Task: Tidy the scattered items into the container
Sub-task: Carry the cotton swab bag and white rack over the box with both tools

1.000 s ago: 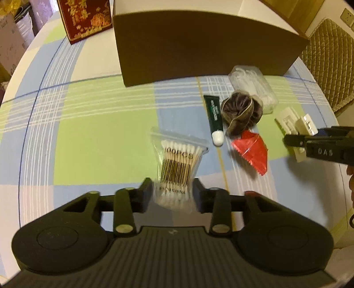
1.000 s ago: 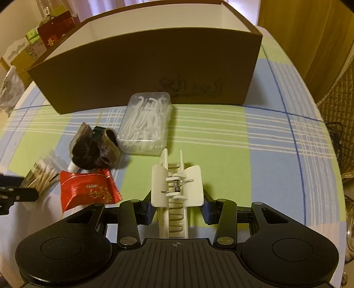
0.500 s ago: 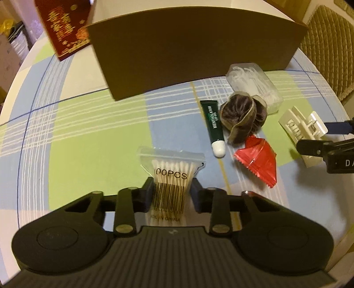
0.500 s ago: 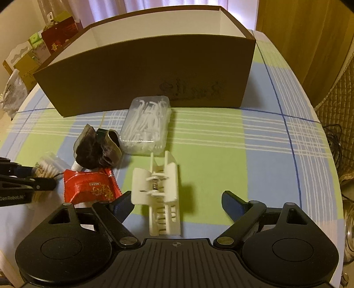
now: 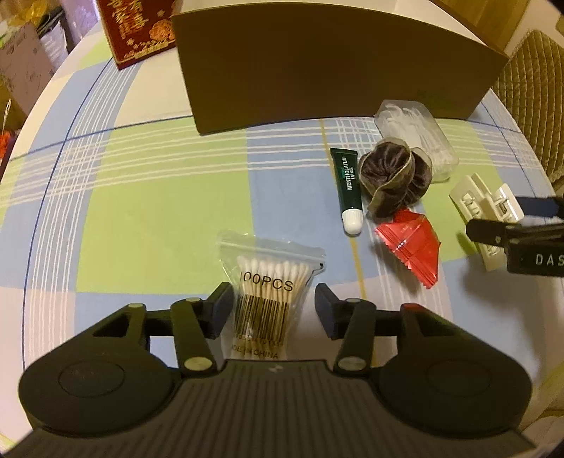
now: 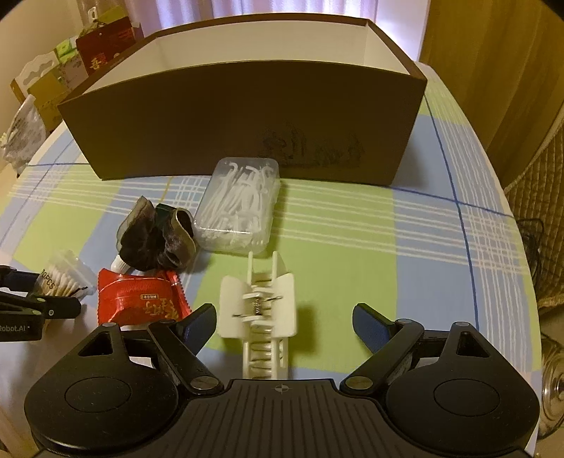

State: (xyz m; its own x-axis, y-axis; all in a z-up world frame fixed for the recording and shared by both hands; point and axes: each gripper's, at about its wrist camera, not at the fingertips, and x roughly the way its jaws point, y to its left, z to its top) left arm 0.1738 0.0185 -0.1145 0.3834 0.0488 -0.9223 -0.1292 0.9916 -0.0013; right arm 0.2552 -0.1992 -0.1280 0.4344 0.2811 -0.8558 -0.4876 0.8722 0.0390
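The brown cardboard box [image 6: 246,116] stands open at the back of the checked tablecloth. A bag of cotton swabs [image 5: 268,282] lies on the cloth between the fingers of my open left gripper [image 5: 273,310], with a small gap on each side. My right gripper [image 6: 285,324] is wide open around a white hair clip [image 6: 261,306] lying flat on the cloth. In front of the box are a clear case of floss picks [image 6: 239,204], a brown scrunchie [image 6: 155,239], a green lip gel tube [image 5: 349,186] and a red snack packet [image 6: 141,299].
A red gift box [image 5: 137,28] stands left of the cardboard box, with more cartons [image 6: 53,81] beyond it. A cushioned chair [image 5: 539,88] sits past the table's right edge. Bare cloth [image 5: 141,211] stretches to the left of the swabs.
The right gripper has let go of the hair clip and spread wide; the clip now lies on the cloth. The left gripper's fingers have parted slightly from the swab bag.
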